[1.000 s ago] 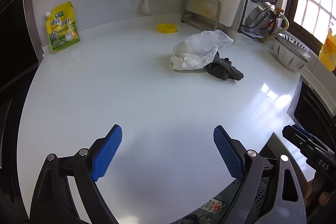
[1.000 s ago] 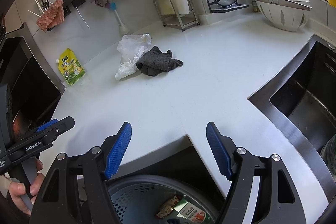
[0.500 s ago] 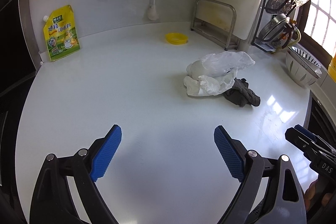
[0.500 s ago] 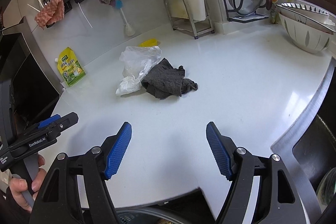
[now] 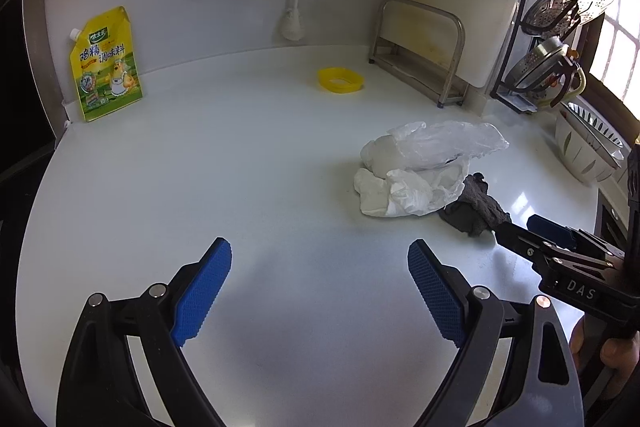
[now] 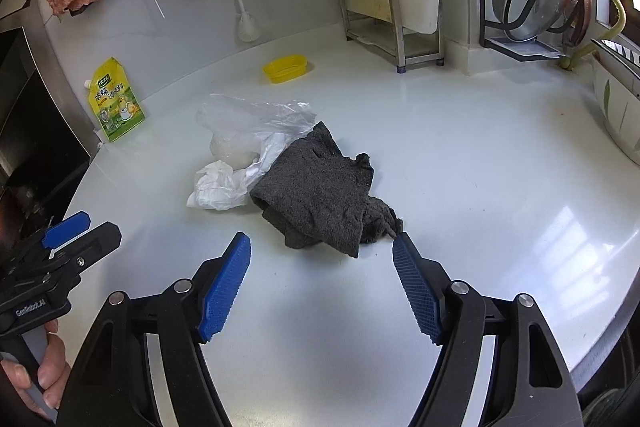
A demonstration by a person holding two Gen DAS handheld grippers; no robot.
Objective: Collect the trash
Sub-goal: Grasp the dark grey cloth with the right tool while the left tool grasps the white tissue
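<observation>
Glossy white bench [image 6: 480, 187] under both claws. Right claw [image 6: 322, 283] gaping, empty, a nubby dark grey rag [image 6: 320, 195] crumpled just ahead between its blue ribbed tips. Crinkly clear plastic bag [image 6: 248, 131] touching the rag's far left. Left claw [image 5: 320, 291] wide, gripping nothing, bag [image 5: 424, 167] ahead-right.

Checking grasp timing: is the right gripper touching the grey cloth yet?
Cannot tell. In the right wrist view the right gripper is open, and one fingertip meets the grey cloth edge in the image, but height above it is unclear.
</observation>
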